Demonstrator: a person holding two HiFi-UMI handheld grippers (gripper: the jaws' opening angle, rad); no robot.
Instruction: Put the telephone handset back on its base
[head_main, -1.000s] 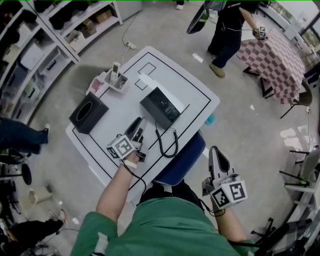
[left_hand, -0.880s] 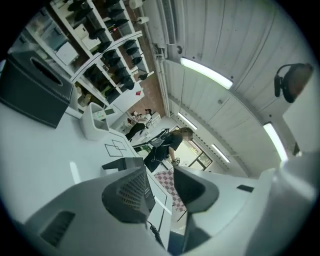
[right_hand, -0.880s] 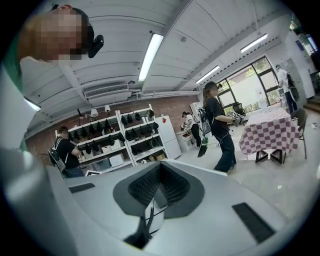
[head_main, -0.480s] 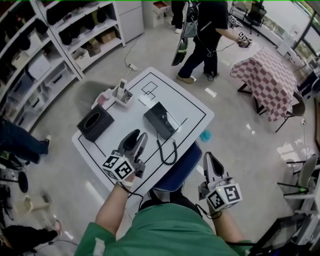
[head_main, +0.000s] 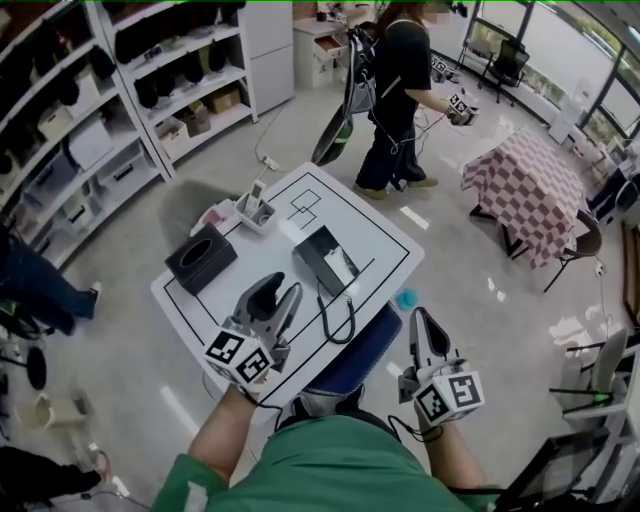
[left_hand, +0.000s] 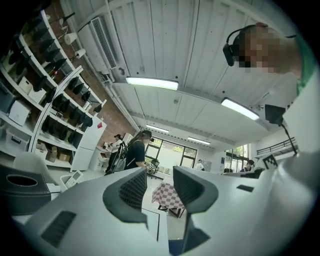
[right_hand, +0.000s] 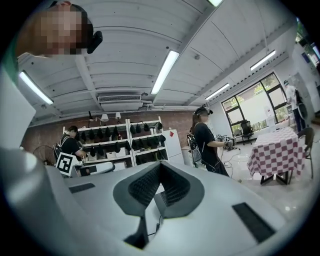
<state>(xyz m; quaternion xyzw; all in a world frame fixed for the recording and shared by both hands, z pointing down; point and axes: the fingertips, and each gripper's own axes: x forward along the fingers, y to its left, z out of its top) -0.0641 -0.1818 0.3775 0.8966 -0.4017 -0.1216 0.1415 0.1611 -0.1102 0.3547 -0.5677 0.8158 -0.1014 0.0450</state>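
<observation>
A black desk telephone (head_main: 325, 258) lies in the middle of the white table (head_main: 385, 235). Its black cord (head_main: 337, 318) loops toward the near edge. I cannot tell the handset apart from the base. My left gripper (head_main: 277, 298) hovers over the table's near left part, short of the telephone. Its jaws stand apart and are closing slightly, with nothing between them (left_hand: 155, 187). My right gripper (head_main: 421, 326) hangs off the table's near right side, shut and empty, its pads together (right_hand: 160, 184).
A black tissue box (head_main: 200, 257) and a white cordless phone in a stand (head_main: 255, 206) sit at the table's left. A blue chair (head_main: 362, 338) is at the near edge. Shelves (head_main: 90, 120) line the left; a person (head_main: 400, 90) and a checkered table (head_main: 530, 185) stand beyond.
My left gripper has drawn back from beside the telephone toward the table's near edge. The view has tilted up, and the person at the back has walked left.
</observation>
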